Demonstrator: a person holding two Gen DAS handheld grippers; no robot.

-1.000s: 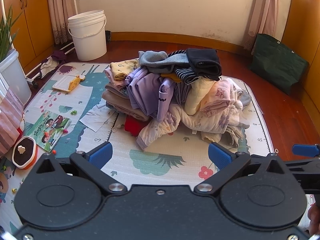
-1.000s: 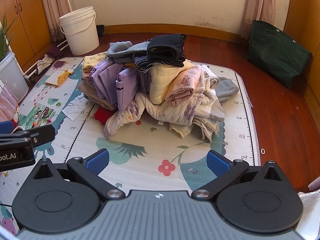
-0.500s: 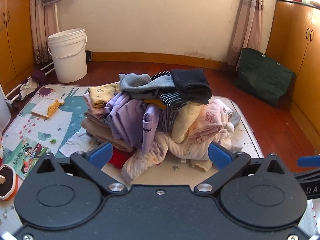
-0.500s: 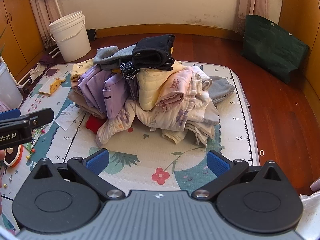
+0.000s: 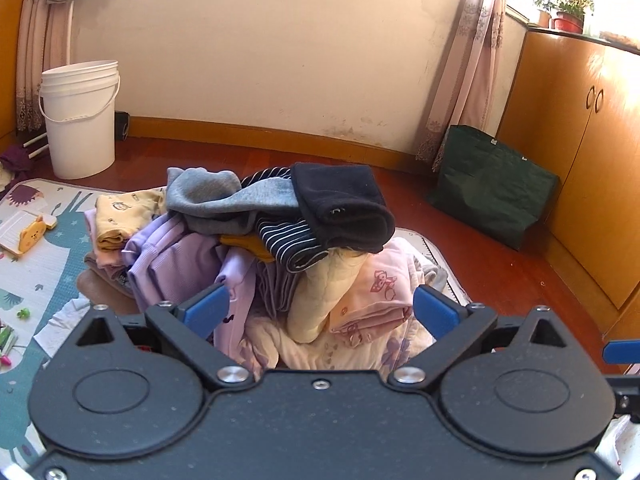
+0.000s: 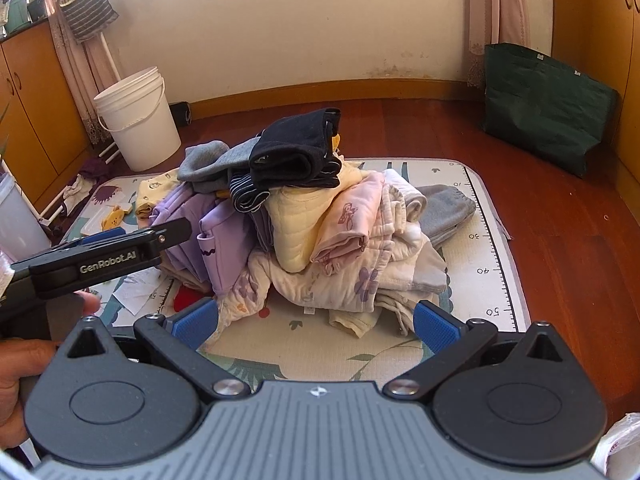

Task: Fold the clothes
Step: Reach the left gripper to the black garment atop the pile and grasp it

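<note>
Soft, light, floppy pile of clothes [image 6: 312,232] heaped on play mat [image 6: 492,280]. Best taken at black garment [image 6: 296,152], twelve o'clock atop. Left gripper [image 5: 320,312] and right gripper [image 6: 316,322] fingers [image 6: 434,326] spread, empty.

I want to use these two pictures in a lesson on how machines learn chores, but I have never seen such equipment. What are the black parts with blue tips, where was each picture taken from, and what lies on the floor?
There is no robot here. A person holds a hand-held gripper in each hand, and each carries a wide-angle camera looking forward along its two blue-tipped fingers. One picture comes from the left gripper, the other from the right gripper. In the right view you also see the left gripper from the side, and the person's hand.

Both grippers are open and hold nothing. Ahead is a pile of clothes on a patterned play mat: a dark garment sits on top, with purple, yellow and pink pieces below. A white bucket and a green bag stand on the wooden floor behind.
</note>
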